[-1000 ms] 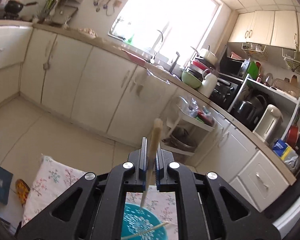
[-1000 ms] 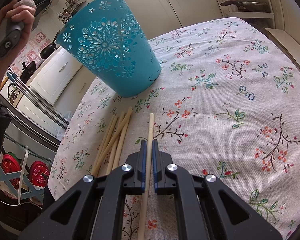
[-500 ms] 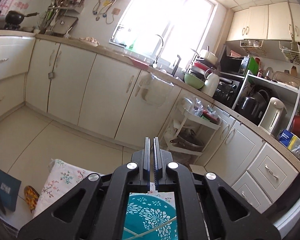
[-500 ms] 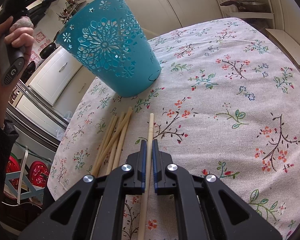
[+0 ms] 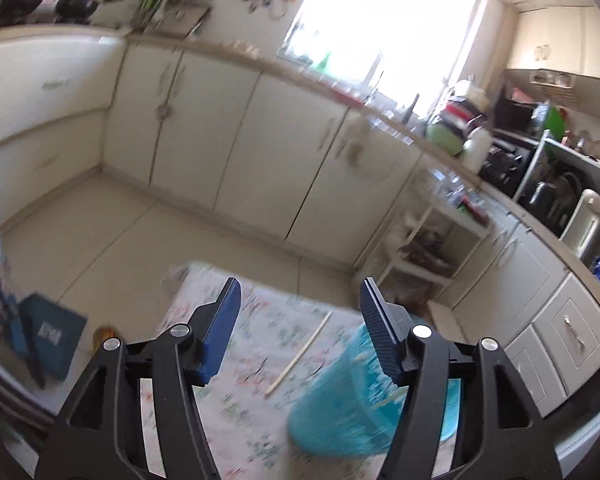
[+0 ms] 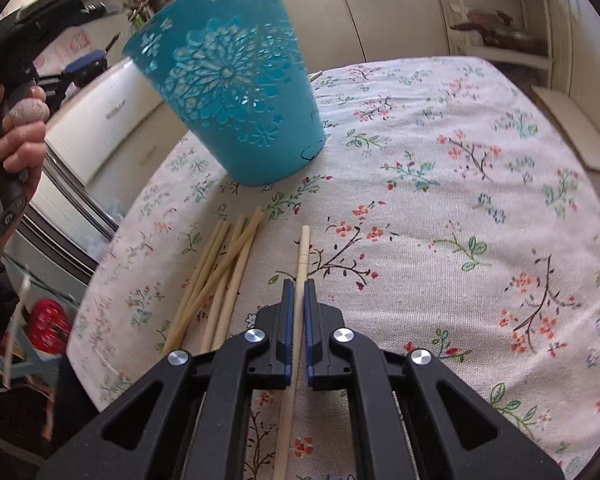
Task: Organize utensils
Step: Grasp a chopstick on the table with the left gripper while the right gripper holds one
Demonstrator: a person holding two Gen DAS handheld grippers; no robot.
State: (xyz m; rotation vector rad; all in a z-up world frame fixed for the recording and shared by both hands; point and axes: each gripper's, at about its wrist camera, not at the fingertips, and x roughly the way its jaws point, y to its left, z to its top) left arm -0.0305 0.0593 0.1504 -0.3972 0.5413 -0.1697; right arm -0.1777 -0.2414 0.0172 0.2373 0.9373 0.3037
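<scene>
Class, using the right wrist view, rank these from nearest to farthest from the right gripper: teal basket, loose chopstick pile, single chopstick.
1. Single chopstick, between the right gripper fingers.
2. Loose chopstick pile, just left on the cloth.
3. Teal basket, ahead, slightly left.

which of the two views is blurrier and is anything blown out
Left wrist view: heavy motion smear on the teal basket, tablecloth and cabinets; the window is blown out white. Right wrist view: mostly sharp on the left-hand chopsticks and the chopstick in the right tool, with fisheye bending at the edges.
</scene>
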